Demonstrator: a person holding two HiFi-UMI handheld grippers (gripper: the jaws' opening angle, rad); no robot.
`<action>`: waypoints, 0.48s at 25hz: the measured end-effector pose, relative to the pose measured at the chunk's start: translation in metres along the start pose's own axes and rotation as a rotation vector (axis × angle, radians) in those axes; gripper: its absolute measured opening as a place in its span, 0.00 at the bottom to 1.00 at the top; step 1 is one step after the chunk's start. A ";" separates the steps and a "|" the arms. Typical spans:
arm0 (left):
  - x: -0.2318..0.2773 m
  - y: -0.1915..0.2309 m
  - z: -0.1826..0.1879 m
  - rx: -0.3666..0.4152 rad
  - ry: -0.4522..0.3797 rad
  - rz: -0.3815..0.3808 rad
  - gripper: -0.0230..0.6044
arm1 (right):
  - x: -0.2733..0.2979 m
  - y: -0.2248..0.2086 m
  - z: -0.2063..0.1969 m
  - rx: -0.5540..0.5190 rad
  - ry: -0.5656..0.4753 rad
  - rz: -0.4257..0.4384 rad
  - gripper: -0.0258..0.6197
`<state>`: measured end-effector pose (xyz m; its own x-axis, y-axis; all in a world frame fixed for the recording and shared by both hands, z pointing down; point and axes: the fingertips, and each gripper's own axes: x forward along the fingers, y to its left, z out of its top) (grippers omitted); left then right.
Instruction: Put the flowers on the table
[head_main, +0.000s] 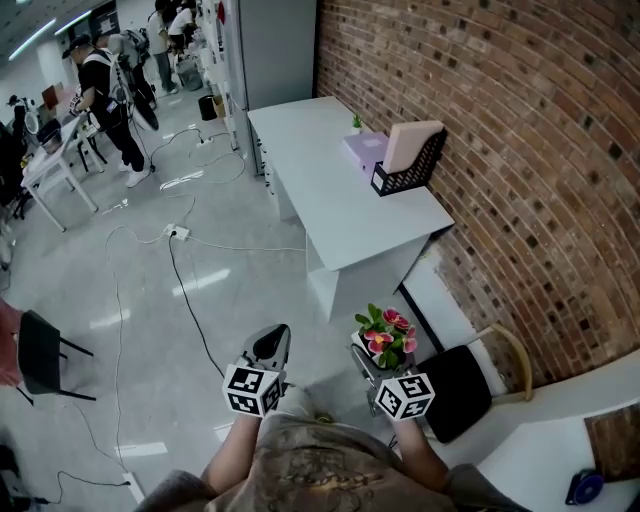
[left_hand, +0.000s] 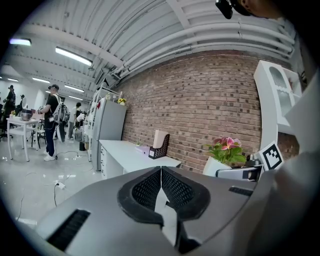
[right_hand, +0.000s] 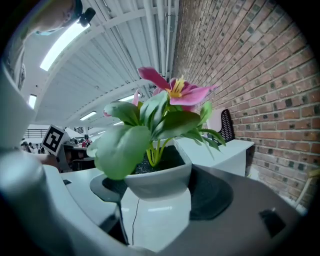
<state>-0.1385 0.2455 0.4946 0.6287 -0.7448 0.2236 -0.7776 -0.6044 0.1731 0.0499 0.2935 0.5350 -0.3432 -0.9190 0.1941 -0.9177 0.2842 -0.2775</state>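
The flowers (head_main: 388, 333) are pink blooms with green leaves in a small white pot (right_hand: 161, 180). My right gripper (head_main: 372, 358) is shut on the pot, holding it upright in the air over the floor, short of the near end of the white table (head_main: 335, 205). In the right gripper view the pot sits between the two dark pads (right_hand: 212, 195), and the blooms (right_hand: 173, 90) rise above it. My left gripper (head_main: 271, 342) is level beside it, jaws shut on nothing. In the left gripper view (left_hand: 161, 175) the flowers (left_hand: 227, 149) show at the right and the table (left_hand: 131, 150) ahead.
On the table stand a black file holder (head_main: 408, 168) with a pink folder, a purple box (head_main: 364, 148) and a tiny plant (head_main: 356, 122). The brick wall (head_main: 520, 150) runs along the right. A black-seated chair (head_main: 460, 388) is at my right. Cables (head_main: 185, 240) cross the floor; people (head_main: 105, 90) stand far off.
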 end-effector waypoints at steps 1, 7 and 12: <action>0.003 0.000 0.000 0.004 -0.001 0.001 0.07 | 0.002 -0.003 0.001 0.000 0.000 0.001 0.60; 0.031 0.005 0.008 -0.003 -0.013 -0.002 0.07 | 0.020 -0.020 0.003 -0.004 0.003 0.010 0.60; 0.061 0.013 0.010 -0.007 -0.011 -0.016 0.07 | 0.044 -0.035 0.011 -0.027 0.000 0.011 0.60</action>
<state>-0.1102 0.1896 0.5007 0.6407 -0.7385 0.2100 -0.7677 -0.6140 0.1833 0.0693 0.2396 0.5429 -0.3531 -0.9158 0.1914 -0.9191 0.3012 -0.2542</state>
